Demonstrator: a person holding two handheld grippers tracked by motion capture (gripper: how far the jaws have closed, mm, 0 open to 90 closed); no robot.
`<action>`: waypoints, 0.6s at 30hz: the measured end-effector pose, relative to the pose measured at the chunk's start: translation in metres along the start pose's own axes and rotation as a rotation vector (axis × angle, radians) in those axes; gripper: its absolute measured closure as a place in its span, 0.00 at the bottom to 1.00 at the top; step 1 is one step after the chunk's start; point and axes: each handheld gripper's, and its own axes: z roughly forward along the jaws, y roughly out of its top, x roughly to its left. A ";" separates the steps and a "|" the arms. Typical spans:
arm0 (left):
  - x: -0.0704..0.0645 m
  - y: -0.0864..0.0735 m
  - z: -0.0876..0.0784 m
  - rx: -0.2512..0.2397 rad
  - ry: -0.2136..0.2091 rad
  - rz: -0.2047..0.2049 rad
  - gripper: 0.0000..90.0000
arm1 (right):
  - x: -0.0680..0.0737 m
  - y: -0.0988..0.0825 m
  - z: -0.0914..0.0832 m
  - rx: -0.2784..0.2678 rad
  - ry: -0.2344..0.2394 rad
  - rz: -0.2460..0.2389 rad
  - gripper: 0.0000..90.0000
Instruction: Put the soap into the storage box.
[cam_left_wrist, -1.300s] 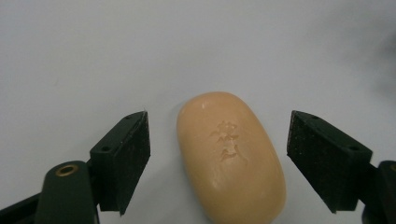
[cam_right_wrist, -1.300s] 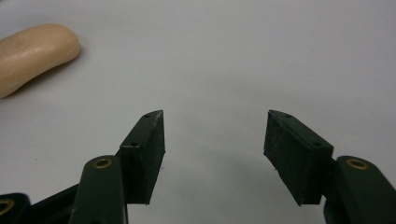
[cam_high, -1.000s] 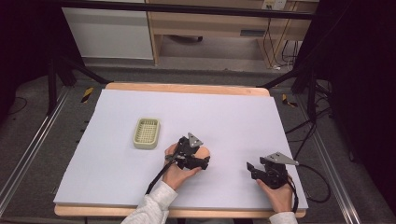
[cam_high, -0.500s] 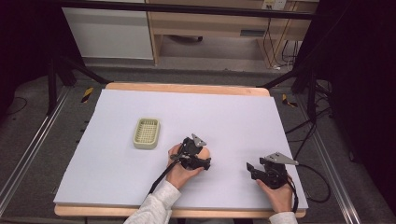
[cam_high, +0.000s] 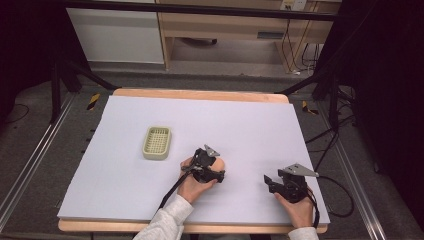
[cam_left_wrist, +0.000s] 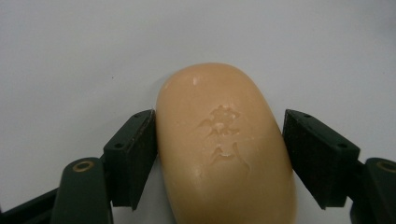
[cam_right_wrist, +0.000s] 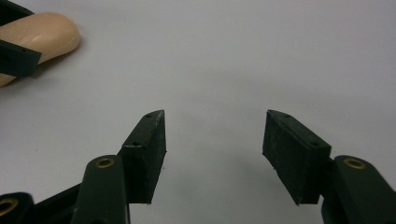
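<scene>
A peach soap bar with a stamped mark lies flat on the white tabletop. My left gripper straddles it. The left pad rests against the bar's side and the right pad stands a sliver off it. From the high view, the left gripper sits at the table's middle front with the soap under its tips. My right gripper waits to the right near the front edge, open, nothing between its jaws. It sees the soap at far left.
A pale green slotted basket stands on the tabletop, left of and a little behind the left gripper. A wooden rim borders the far edge. Cables trail off the table's right side.
The left gripper has shifted slightly right and forward over the soap. The right gripper has stayed where it was.
</scene>
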 end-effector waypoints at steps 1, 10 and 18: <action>0.000 0.000 0.000 0.000 0.000 -0.002 0.30 | 0.000 0.000 0.000 0.000 -0.001 0.000 0.44; 0.000 -0.001 0.002 0.014 0.004 0.018 0.30 | 0.000 0.000 0.000 -0.002 0.004 0.000 0.44; -0.003 0.001 0.003 0.029 0.030 0.028 0.33 | -0.001 0.000 0.001 -0.001 0.006 -0.001 0.44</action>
